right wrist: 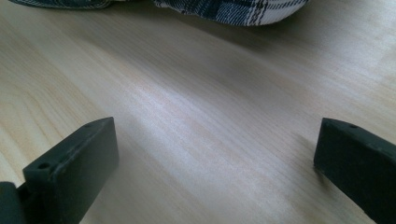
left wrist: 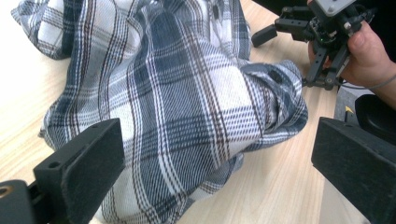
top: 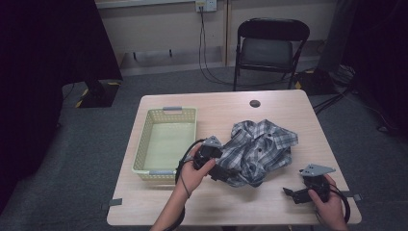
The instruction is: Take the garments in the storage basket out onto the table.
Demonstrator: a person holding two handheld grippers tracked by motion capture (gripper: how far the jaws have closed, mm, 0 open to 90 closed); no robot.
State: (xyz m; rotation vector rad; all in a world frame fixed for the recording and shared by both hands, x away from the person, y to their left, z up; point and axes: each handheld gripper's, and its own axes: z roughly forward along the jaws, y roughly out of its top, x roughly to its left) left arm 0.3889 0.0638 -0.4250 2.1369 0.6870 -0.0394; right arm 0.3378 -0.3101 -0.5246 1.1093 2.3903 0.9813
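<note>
Left hand-held gripper [top: 220,169], wide open and empty at the shirt [top: 260,149]: only one loose fold may be pinched, so the shirt could be dragged across the desk [top: 231,202].

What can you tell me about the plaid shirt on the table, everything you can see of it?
The plaid shirt is soft woven cloth, checked in navy, white and thin brown lines, with dark buttons showing. It lies crumpled in a loose heap on the wooden table, just right of the pale yellow basket and apart from it. The left claw stands open at its near edge, cloth bulging between the jaws. The right claw is open over bare wood, clear of it.
</note>
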